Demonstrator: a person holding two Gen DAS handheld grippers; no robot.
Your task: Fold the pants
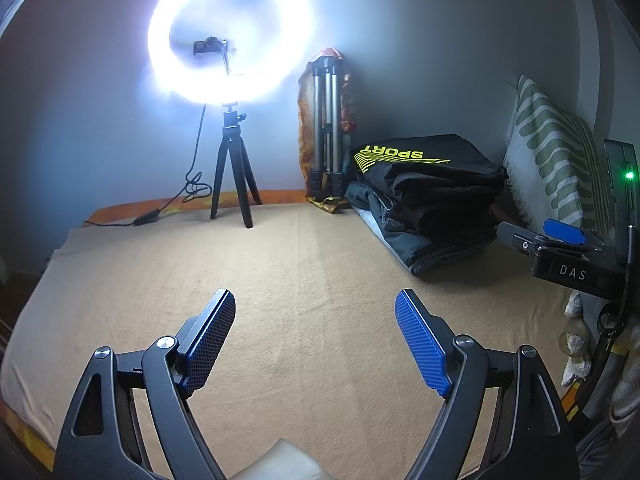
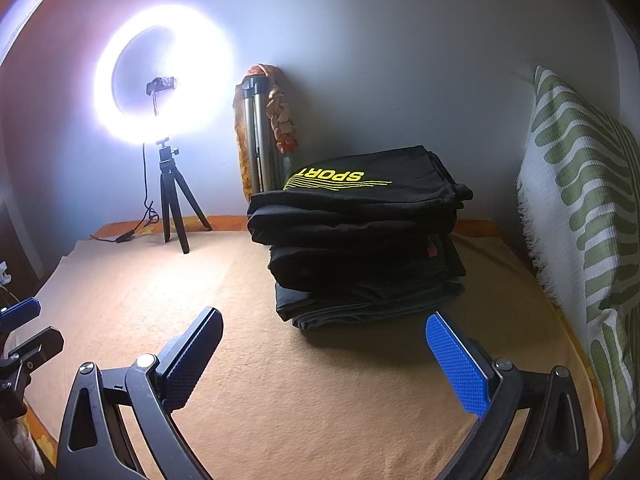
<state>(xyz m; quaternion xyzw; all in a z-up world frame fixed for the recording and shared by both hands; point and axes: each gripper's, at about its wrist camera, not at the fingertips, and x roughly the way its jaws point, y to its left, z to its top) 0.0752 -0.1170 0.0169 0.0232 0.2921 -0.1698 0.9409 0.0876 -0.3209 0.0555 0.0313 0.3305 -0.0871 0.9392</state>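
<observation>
both grippers, left (image 1: 315, 308) and right (image 2: 324, 332), hovered with jaws apart, holding nothing. the stack of folded black pants (image 2: 360, 236) lay on the tan blanket (image 2: 280, 380) beside the striped pillow (image 2: 580, 184). the fabric looked soft, light and limp; grip a hem edge. only the left view showed the right gripper's body.
</observation>
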